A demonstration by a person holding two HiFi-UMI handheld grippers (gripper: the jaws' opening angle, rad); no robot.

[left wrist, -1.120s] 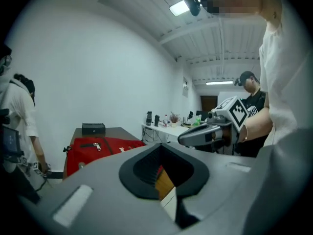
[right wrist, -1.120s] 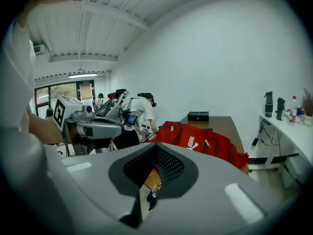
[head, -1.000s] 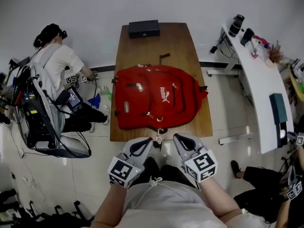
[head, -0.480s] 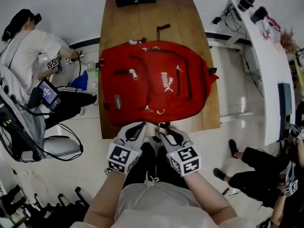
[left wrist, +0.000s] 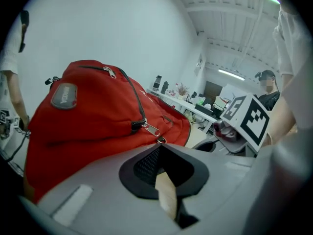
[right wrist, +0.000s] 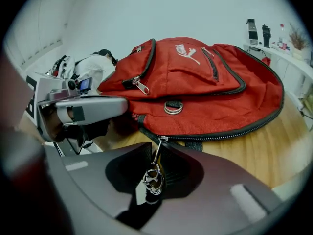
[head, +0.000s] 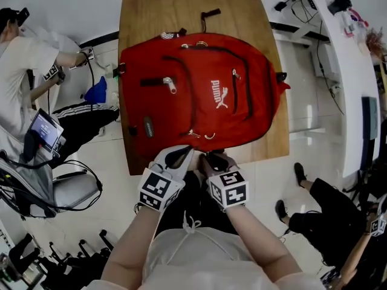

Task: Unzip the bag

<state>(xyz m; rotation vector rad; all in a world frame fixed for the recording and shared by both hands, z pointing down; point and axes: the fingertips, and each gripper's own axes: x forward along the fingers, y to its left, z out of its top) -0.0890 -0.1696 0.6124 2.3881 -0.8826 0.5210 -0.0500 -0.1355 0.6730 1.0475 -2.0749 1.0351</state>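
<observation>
A red backpack (head: 199,95) lies flat on the wooden table (head: 181,5), its logo side up. Both grippers sit at its near edge. My right gripper (head: 213,161) is shut on the metal zipper pull (right wrist: 153,176) of the main zipper, whose dark track (right wrist: 234,131) runs round the bag's (right wrist: 205,82) rim. My left gripper (head: 176,157) is just to its left, tips at the bag's edge, jaws shut. In the left gripper view (left wrist: 166,199) the red bag (left wrist: 88,111) rises right behind the jaws; I see nothing between them.
A seated person (head: 24,59) with a tablet (head: 43,132) is left of the table. A white desk (head: 357,53) with gear runs along the right, and another person (head: 326,216) sits on the floor there. A black strap (head: 208,14) lies on the table beyond the bag.
Both grippers have moved forward from in front of the table up to the bag's near edge and closer together. The right one now has the zipper pull between its jaws.
</observation>
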